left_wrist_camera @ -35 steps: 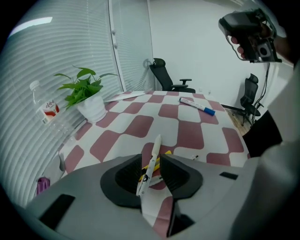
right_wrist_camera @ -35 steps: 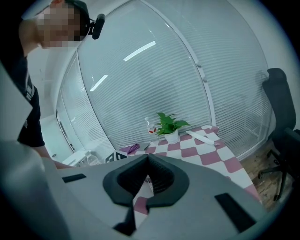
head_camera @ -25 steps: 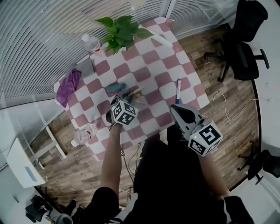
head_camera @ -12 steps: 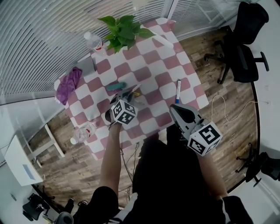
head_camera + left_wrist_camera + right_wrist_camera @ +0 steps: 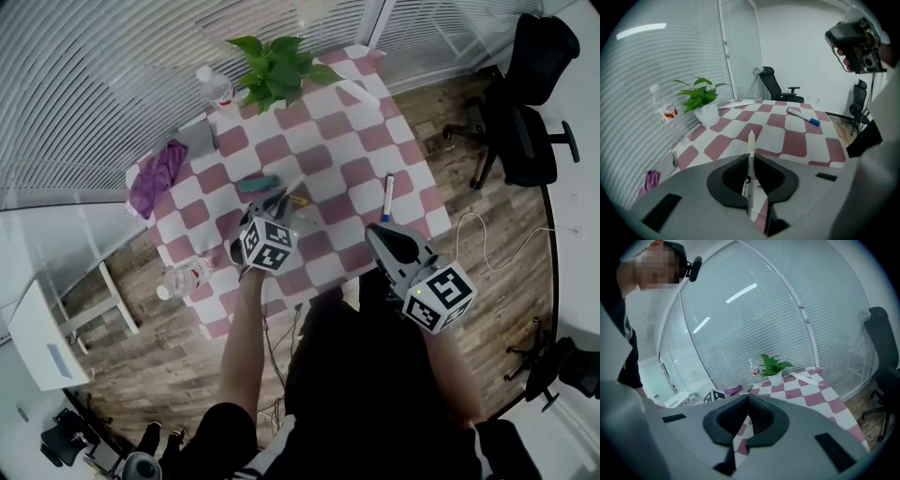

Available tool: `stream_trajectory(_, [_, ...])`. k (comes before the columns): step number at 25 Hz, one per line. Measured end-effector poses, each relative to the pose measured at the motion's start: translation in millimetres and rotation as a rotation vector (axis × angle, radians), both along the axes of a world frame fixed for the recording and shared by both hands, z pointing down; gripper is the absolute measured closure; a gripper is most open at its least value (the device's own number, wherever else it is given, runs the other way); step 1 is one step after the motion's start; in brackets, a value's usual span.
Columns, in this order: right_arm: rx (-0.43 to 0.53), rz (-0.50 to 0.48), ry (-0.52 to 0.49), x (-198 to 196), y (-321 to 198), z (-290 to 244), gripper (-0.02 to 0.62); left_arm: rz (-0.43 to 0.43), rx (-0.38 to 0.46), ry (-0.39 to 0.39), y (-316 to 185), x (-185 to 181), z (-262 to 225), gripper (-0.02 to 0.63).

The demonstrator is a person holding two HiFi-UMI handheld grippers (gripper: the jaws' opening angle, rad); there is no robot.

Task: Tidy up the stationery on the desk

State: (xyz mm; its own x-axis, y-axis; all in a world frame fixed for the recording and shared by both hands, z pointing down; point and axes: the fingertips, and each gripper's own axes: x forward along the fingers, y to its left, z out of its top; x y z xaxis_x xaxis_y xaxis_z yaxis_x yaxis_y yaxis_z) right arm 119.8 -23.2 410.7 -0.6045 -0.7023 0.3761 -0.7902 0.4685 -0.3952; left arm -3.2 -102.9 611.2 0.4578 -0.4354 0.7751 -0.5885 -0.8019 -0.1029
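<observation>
Left gripper [image 5: 751,180]: jaws have just been closing, now narrow and clamped on a white pen [image 5: 751,145]. I read the pads as pressing both sides of it.
White pen: stands along the jaws, its tip poking out past them and pointing toward the far side of the table [image 5: 361,169]. I see it over the checked cloth, left of centre.
Right gripper [image 5: 748,404]: jaws fully together, and I see nothing between them. It sits over the table's near edge on the right, well apart from the left one.
Marker [image 5: 387,196]: white barrel, blue cap, lying flat on the right part of the table, just beyond the right gripper and not touched.
Teal item [image 5: 258,184]: flat on the cloth just beyond the left gripper. I can't tell what it is.
White strip [image 5: 354,94]: lies near the far right corner, maybe a ruler, too small for me to say.
Potted plant [image 5: 281,66]: far edge, upright in a white pot.
Water bottle [image 5: 215,87]: upright, just left of the plant.
Second bottle [image 5: 183,278]: clear, lying at the near left edge.
Purple cloth [image 5: 157,178]: bunched at the left edge, beside a grey flat thing [image 5: 197,139].
Office chair [image 5: 525,103]: on the wooden floor, right of the table.
</observation>
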Motion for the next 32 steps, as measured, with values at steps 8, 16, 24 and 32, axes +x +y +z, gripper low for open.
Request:
stream_trajectory(8, [0.009, -0.031, -0.009, -17, 5, -3, 0.574, -0.175, 0.004, 0.052, 13, -33, -19, 0.54])
stream_trajectory(16, [0.002, -0.079, -0.017, -39, 12, 0, 0.575, -0.401, -0.017, 0.2, 36, -52, -28, 0.54])
stream_trajectory(24, [0.002, -0.137, -0.02, -61, 17, 0, 0.575, -0.549, -0.048, 0.267, 65, -67, -27, 0.54])
stream_trajectory(32, [-0.016, -0.152, -0.011, -66, 23, 4, 0.575, -0.653, -0.106, 0.306, 72, -85, -12, 0.54])
